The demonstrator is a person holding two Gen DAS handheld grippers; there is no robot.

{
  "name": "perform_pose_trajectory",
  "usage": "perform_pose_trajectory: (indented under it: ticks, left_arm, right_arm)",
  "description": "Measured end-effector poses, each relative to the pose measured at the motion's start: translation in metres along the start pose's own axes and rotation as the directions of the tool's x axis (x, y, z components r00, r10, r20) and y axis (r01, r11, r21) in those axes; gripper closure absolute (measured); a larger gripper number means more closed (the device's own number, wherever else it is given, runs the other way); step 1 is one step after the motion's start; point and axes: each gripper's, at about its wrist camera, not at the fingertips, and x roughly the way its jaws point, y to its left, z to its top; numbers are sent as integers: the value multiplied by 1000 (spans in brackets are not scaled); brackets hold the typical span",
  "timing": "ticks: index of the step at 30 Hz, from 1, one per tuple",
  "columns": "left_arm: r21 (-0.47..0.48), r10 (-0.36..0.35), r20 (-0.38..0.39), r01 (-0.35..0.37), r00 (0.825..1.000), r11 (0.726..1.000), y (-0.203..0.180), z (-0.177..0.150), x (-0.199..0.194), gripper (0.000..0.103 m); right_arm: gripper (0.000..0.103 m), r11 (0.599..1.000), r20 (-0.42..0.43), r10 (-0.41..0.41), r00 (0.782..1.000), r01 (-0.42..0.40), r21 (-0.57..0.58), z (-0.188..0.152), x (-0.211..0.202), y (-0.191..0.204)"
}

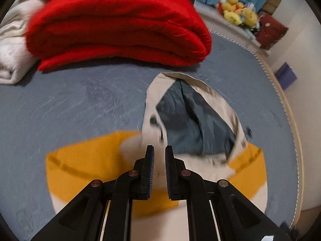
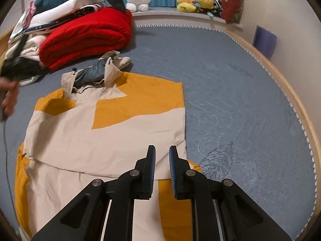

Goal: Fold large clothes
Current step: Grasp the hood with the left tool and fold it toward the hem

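Both grippers, left gripper (image 1: pixel 159 149) and right gripper (image 2: pixel 162 150), hover released above the beige-and-yellow jacket (image 2: pixel 112 140), folded flat on a blue quilted bed (image 2: pixel 240 100); no writing legible.

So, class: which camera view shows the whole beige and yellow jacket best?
The right wrist view: the jacket lies spread on the bed, hood to lower part, sleeves folded in. The left wrist view, blurred, shows only its hood and shoulders.
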Motion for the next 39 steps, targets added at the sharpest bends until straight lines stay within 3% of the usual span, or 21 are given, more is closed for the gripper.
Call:
perform_pose_trajectory:
  ticks: [3, 7, 12, 14, 15, 16, 17, 19, 21, 24, 27, 29, 31, 32, 33, 36, 38, 39]
  left_arm:
    - [-23, -9, -91, 7, 996, 1000, -5, 35, 43, 88]
    - [-26, 47, -170, -52, 984, 998, -6, 65, 88, 57]
    - [-19, 119, -277, -129, 954, 991, 1, 76, 142, 53]
    - [-36, 125, -284, -141, 951, 989, 5, 79, 154, 54]
    - [-44, 123, -288, -142, 950, 989, 6, 80, 158, 58]
    - [-51, 109, -292, -130, 950, 990, 5, 80, 164, 80]
    - [-41, 108, -295, -126, 949, 991, 4, 79, 166, 93]
    - [-1, 115, -271, -120, 956, 993, -3, 76, 162, 101]
    - [52, 41, -195, -31, 980, 998, -19, 70, 134, 101]
    - [220, -61, -36, 68, 997, 973, -51, 33, 55, 101]
    - [434, -125, 54, 89, 991, 896, -67, -62, -26, 101]
    - [508, -108, 57, 65, 992, 859, -60, -126, -49, 101]
    - [533, -24, 36, 1, 999, 846, -34, -201, -55, 95]
    - [520, 8, 11, -13, 1000, 854, -22, -221, -55, 94]
    - [477, 26, -17, -14, 1000, 879, -5, -243, -56, 94]
    - [284, -19, -24, 25, 1000, 958, 35, -268, -76, 94]
    - [181, -46, 33, 39, 998, 983, 49, -266, -93, 80]
    - [129, -57, 69, 48, 996, 990, 55, -261, -100, 65]
  right_arm:
    - [88, 1000, -26, 12, 1000, -12, 24, 1, 10, -4]
    - [88, 999, -45, 24, 999, -22, 35, 3, 19, -5]
    - [88, 998, -77, 30, 997, -25, 63, 4, 32, -7]
    - [88, 997, -95, 40, 995, -32, 75, 3, 38, -7]
    - [88, 996, -101, 44, 994, -36, 79, 3, 39, -7]
    - [88, 996, -106, 48, 993, -39, 82, 3, 41, -6]
    - [88, 996, -107, 47, 993, -39, 81, 2, 41, -6]
    - [88, 997, -110, 38, 993, -31, 70, 1, 43, -4]
    - [88, 997, -116, 35, 993, -27, 67, 1, 45, -4]
    - [88, 997, -113, 33, 993, -24, 76, 2, 42, -7]
    - [88, 995, -88, 43, 995, -35, 96, 8, 31, -13]
    - [88, 992, -64, 48, 997, -40, 118, 11, 20, -16]
    - [88, 988, -41, 58, 997, -51, 143, 15, 11, -19]
    - [88, 986, -29, 64, 998, -59, 155, 16, 7, -20]
    - [88, 984, -15, 69, 997, -65, 167, 17, 3, -20]
    - [88, 978, 10, 80, 997, -80, 193, 18, -7, -19]
    - [88, 974, 15, 95, 995, -96, 204, 18, -11, -17]
    - [88, 973, 16, 101, 995, -102, 205, 18, -12, -17]
